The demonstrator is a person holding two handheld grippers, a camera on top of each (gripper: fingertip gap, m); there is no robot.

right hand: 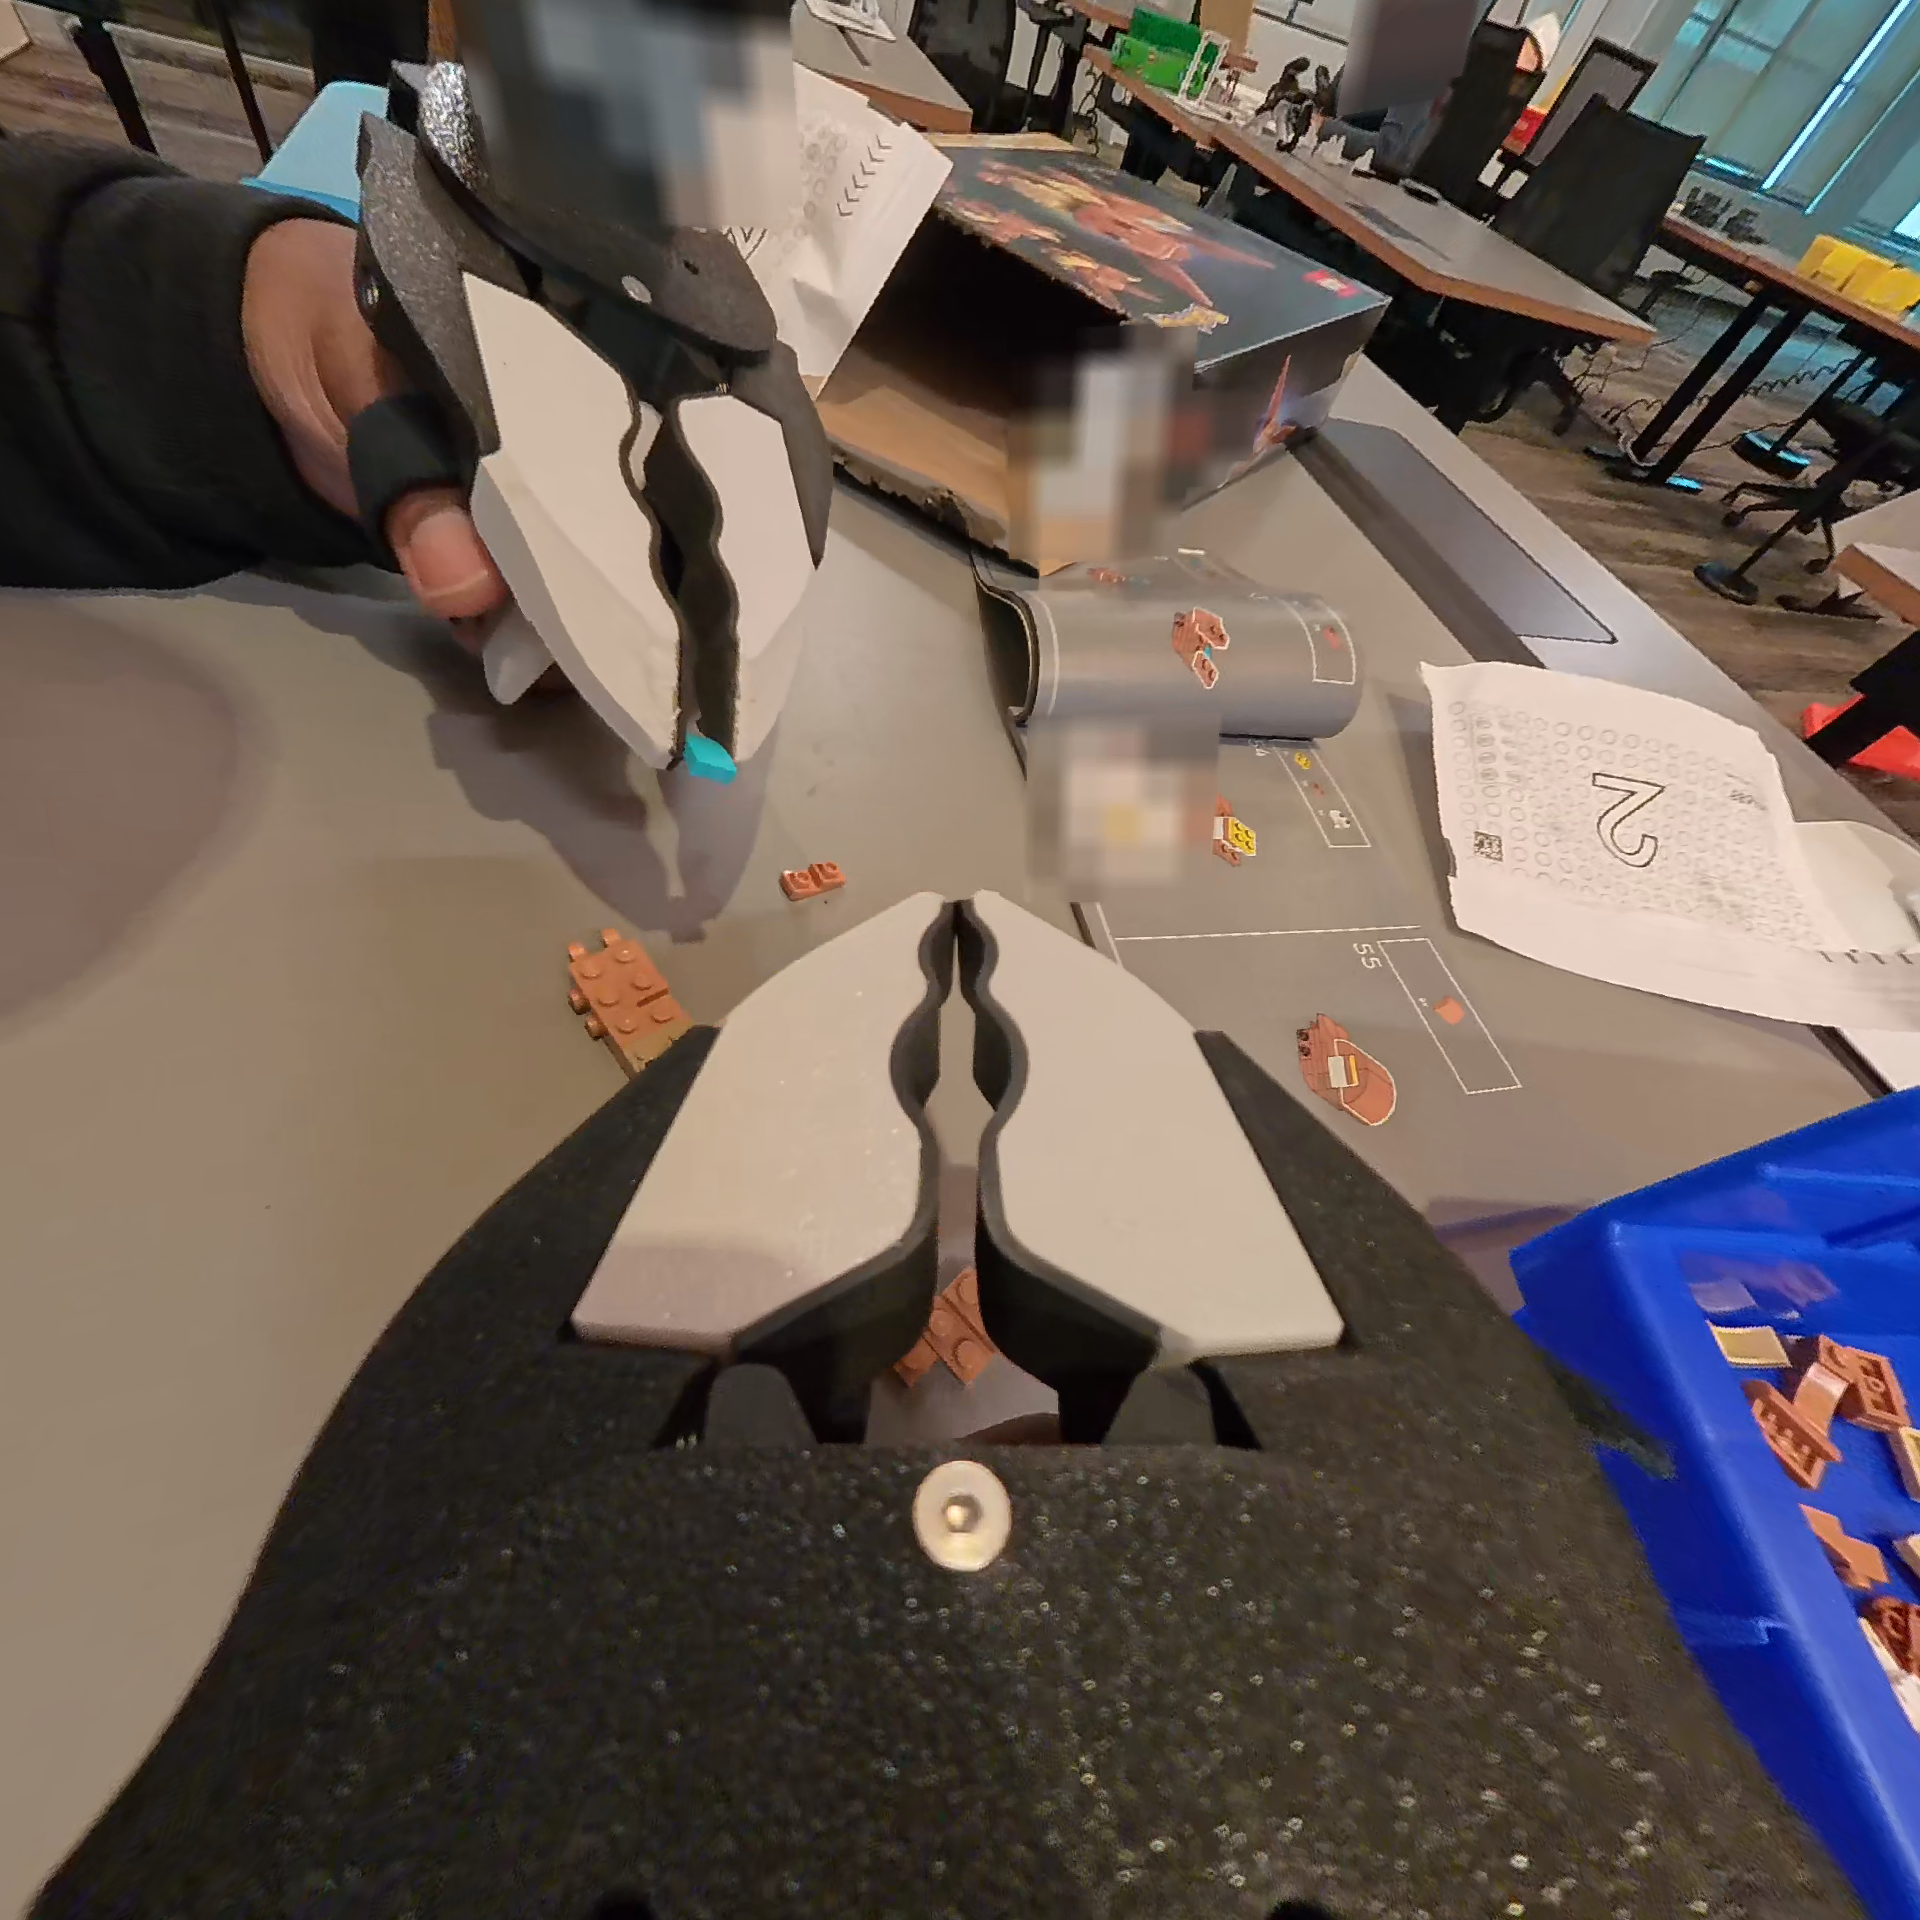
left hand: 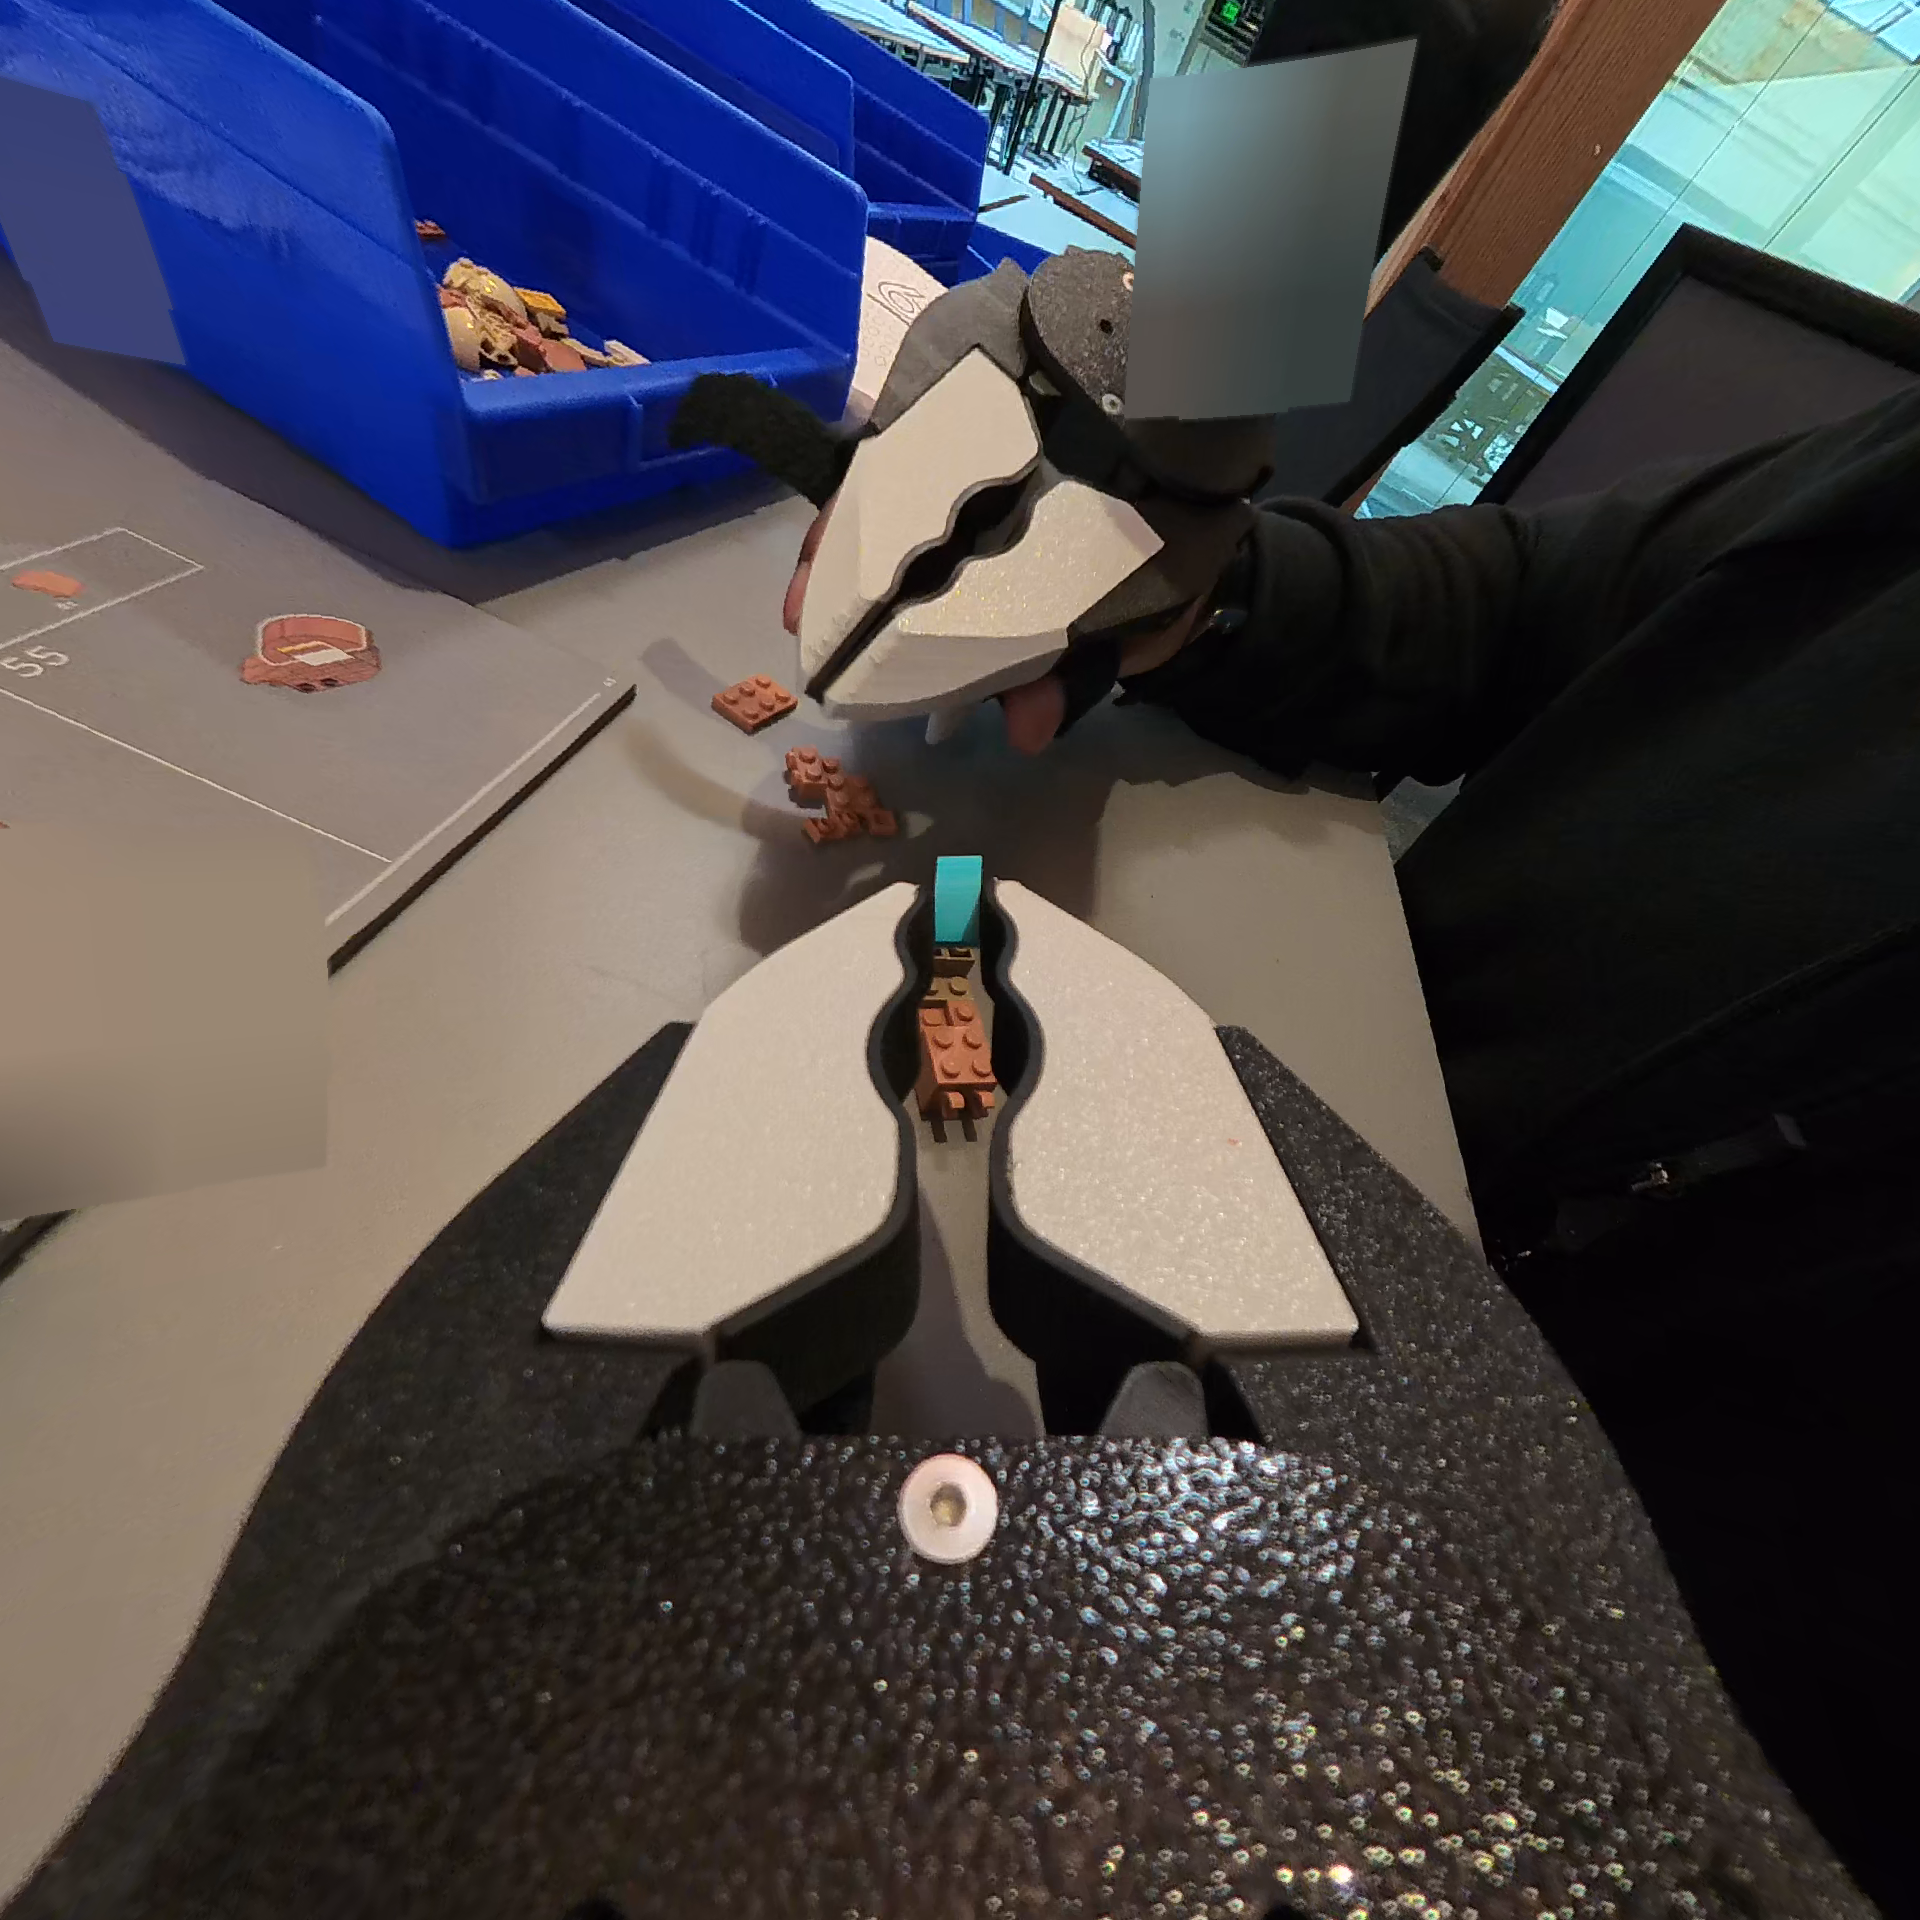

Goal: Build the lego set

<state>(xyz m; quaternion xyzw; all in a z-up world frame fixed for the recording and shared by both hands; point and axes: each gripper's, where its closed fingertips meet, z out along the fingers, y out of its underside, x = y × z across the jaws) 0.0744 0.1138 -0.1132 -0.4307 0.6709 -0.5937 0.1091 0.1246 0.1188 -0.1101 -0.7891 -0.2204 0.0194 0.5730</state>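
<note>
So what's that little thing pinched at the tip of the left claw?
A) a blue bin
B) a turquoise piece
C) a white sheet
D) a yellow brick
B: a turquoise piece sticks out between the tips of the left claw, and the right wrist view shows the same piece pinched at that claw's tip above the table.

I see a turquoise brick (left hand: 957,896) pinched at my left gripper's (left hand: 954,902) pale grey, black-edged fingers (left hand: 821,1049). Reddish-brown bricks (left hand: 836,795) lie on the grey table (left hand: 499,1060). The bins (left hand: 582,343) are bright blue.
</note>
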